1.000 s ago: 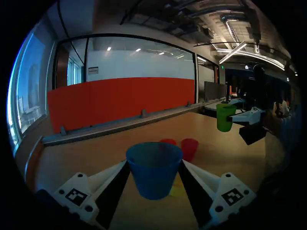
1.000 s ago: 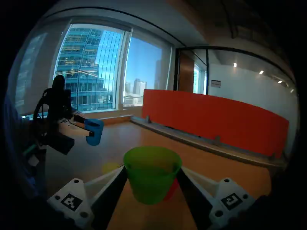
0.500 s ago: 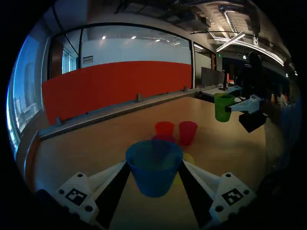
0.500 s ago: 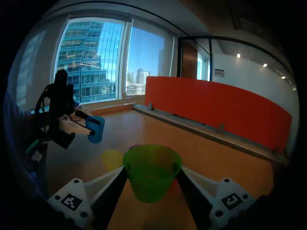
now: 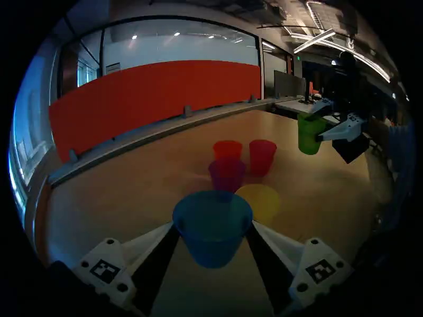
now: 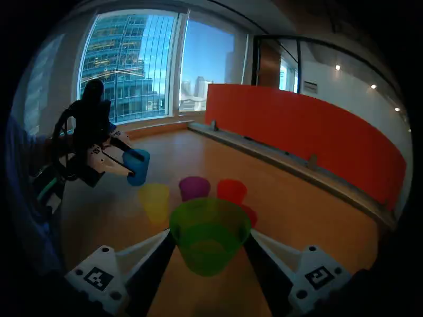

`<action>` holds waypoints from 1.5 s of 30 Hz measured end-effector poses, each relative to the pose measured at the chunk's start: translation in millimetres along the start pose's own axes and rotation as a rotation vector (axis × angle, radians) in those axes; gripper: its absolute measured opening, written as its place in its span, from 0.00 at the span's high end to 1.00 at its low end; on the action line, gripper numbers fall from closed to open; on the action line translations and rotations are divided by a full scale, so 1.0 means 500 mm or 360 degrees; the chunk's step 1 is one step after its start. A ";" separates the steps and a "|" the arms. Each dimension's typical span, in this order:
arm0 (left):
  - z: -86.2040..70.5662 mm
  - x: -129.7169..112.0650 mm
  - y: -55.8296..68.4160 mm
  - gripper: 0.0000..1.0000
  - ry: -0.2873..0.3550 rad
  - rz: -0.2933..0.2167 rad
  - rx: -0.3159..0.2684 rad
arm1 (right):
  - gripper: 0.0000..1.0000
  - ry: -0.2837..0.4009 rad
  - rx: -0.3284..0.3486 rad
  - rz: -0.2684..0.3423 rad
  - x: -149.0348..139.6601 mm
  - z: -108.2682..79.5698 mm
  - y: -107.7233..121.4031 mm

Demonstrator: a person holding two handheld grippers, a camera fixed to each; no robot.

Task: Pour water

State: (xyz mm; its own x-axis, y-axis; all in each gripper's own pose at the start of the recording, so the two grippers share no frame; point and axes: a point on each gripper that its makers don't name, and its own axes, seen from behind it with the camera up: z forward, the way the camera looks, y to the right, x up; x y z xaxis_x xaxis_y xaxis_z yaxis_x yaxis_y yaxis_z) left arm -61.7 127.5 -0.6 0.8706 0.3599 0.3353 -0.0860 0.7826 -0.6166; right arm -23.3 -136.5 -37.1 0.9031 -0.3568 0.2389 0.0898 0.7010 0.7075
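The left hand-held gripper point(image 5: 212, 227) is clamped on a blue cup point(image 5: 212, 238), both fingers pressed against its sides, the cup upright and lifted above the wooden surface point(image 5: 121, 185). The right hand-held gripper point(image 6: 210, 235) grips a green cup point(image 6: 210, 245) the same way, also upright and clear of the surface. Both cups are translucent, yet what lies inside either cannot be made out.

Four more cups stand in a loose cluster on the surface between the two held ones: an orange cup point(image 5: 228, 149) and a red cup point(image 5: 262, 156) side by side at the back, a purple cup point(image 5: 227, 174) just in front of them, and a yellow cup point(image 5: 259, 199) nearest. In the left gripper view the yellow cup's lower part is hidden behind the blue cup and a finger. In the right gripper view the red cup is mostly hidden behind the green rim.

The far gripper in each view is dark and small, and the person holding it is a blurred sleeve point(image 6: 26, 222) at the edge. An orange partition point(image 5: 148, 95) lines the surface's far side.
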 end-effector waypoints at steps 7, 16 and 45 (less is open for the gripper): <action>0.018 -0.032 -0.007 0.14 -0.0082 0.0026 -0.0025 | 0.11 -0.0067 0.0016 0.0010 -0.030 0.012 0.002; 0.042 -0.061 -0.017 0.14 -0.0150 0.0047 -0.0044 | 0.11 -0.0125 0.0024 0.0014 -0.056 0.016 0.008; 0.066 -0.093 -0.017 0.14 -0.0169 -0.0026 -0.0084 | 0.10 -0.0184 0.0005 0.0011 -0.089 0.023 0.011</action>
State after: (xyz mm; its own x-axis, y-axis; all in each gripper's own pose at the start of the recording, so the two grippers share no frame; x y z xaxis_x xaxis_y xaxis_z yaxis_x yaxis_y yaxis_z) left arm -117.4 120.8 12.5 0.8153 0.4013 0.4175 -0.0442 0.7620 -0.6461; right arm -67.8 -124.0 -36.1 0.8493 -0.4207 0.3188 0.0820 0.7018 0.7076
